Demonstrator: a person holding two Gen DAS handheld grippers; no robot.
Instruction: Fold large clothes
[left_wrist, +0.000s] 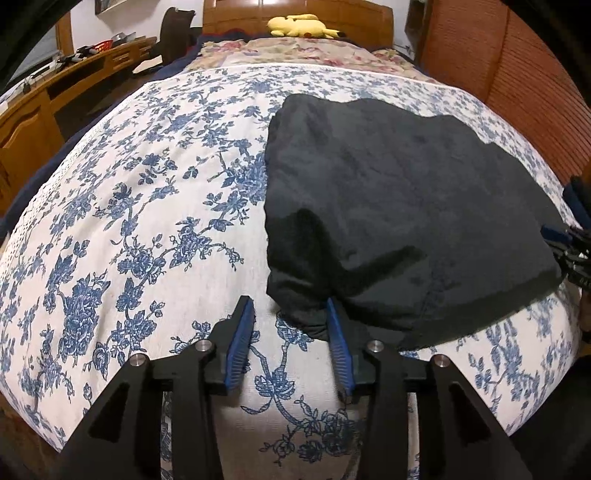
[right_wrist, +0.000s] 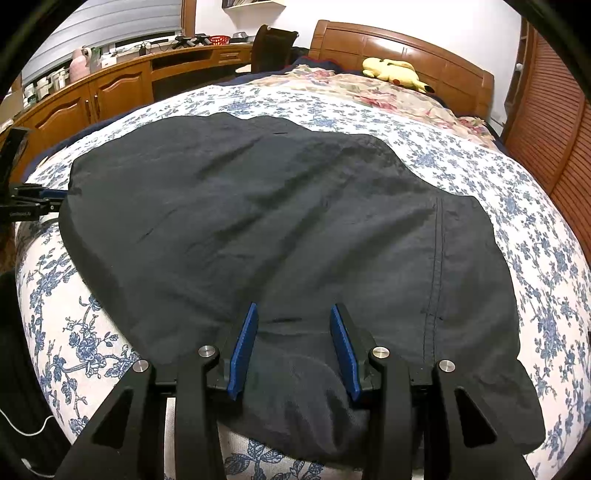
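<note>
A large black garment (left_wrist: 399, 206) lies folded flat on the bed; it also fills the middle of the right wrist view (right_wrist: 280, 229). My left gripper (left_wrist: 290, 306) is open at the garment's near left corner, the right blue pad (left_wrist: 338, 339) touching the cloth edge. My right gripper (right_wrist: 293, 314) is open, its jaws spread over the garment's near edge with cloth between the pads. The right gripper shows at the right edge of the left wrist view (left_wrist: 570, 247), and the left gripper at the left edge of the right wrist view (right_wrist: 33, 203).
The bed has a white and blue floral cover (left_wrist: 147, 221) and a pink floral blanket (right_wrist: 369, 88) near the wooden headboard (right_wrist: 406, 48). A yellow plush toy (right_wrist: 395, 74) lies there. A wooden desk (right_wrist: 110, 85) stands left; a slatted wooden panel (right_wrist: 554, 129) stands right.
</note>
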